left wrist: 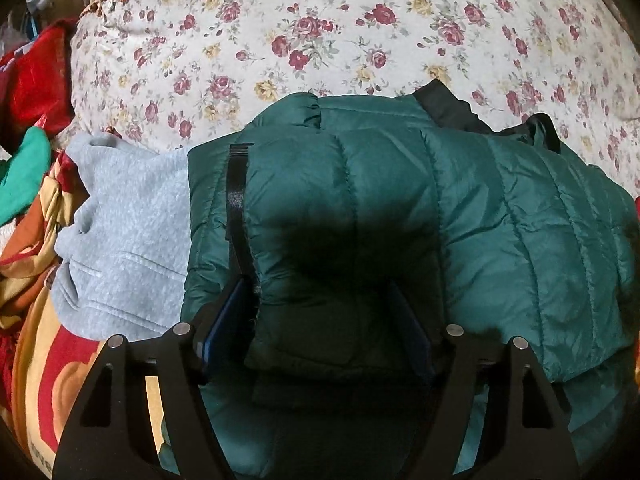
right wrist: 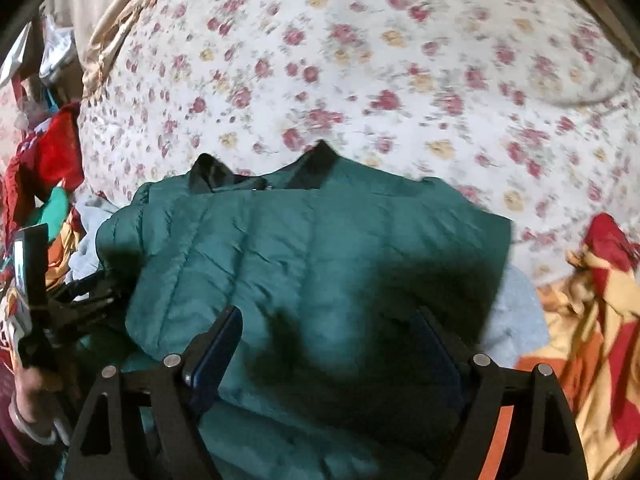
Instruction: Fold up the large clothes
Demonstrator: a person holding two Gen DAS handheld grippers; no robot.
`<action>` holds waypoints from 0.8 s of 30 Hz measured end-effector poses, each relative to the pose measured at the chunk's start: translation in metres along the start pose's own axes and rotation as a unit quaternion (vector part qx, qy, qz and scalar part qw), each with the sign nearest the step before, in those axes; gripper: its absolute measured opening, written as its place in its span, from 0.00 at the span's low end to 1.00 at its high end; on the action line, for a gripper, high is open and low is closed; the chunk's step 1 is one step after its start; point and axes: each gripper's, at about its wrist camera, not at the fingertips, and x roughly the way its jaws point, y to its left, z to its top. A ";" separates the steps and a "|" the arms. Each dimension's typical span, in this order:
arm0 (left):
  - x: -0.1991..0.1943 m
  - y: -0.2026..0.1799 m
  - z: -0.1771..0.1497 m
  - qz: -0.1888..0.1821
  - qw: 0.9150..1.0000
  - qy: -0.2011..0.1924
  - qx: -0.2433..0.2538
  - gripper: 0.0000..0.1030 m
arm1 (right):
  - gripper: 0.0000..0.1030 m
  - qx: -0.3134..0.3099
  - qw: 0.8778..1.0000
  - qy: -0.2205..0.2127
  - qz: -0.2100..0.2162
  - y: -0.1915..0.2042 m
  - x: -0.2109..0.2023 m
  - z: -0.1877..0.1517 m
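A dark green quilted puffer jacket (left wrist: 460, 216) with a black collar (left wrist: 448, 108) lies folded on a flowered bedsheet (left wrist: 320, 32). My left gripper (left wrist: 316, 324) stands wide open with a folded thick part of the jacket between its blue pads (left wrist: 224, 320); the pads do not squeeze it. The jacket also fills the right wrist view (right wrist: 304, 248). My right gripper (right wrist: 332, 344) is open just above the jacket, holding nothing. The left gripper shows at the left edge of the right wrist view (right wrist: 56, 304), held by a hand.
A light grey fleece garment (left wrist: 128, 240) lies under and left of the jacket; it also shows in the right wrist view (right wrist: 516, 320). A red, orange and yellow blanket (right wrist: 592, 320) lies at the right. A red and green heap of clothes (left wrist: 28, 120) sits at the left.
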 end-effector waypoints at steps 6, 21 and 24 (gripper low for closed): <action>0.005 -0.001 0.001 0.000 1.000 0.000 0.001 0.78 | 0.84 0.001 0.999 0.027 -0.033 0.000 0.059 0.000; 0.008 -0.003 0.003 0.007 1.000 0.001 -0.003 0.83 | 0.84 -0.007 0.999 0.037 -0.030 -0.001 0.015 -0.035; 0.005 -0.003 0.002 0.004 1.000 -0.001 -0.004 0.84 | 0.87 -0.020 0.998 0.038 -0.047 0.001 0.035 -0.036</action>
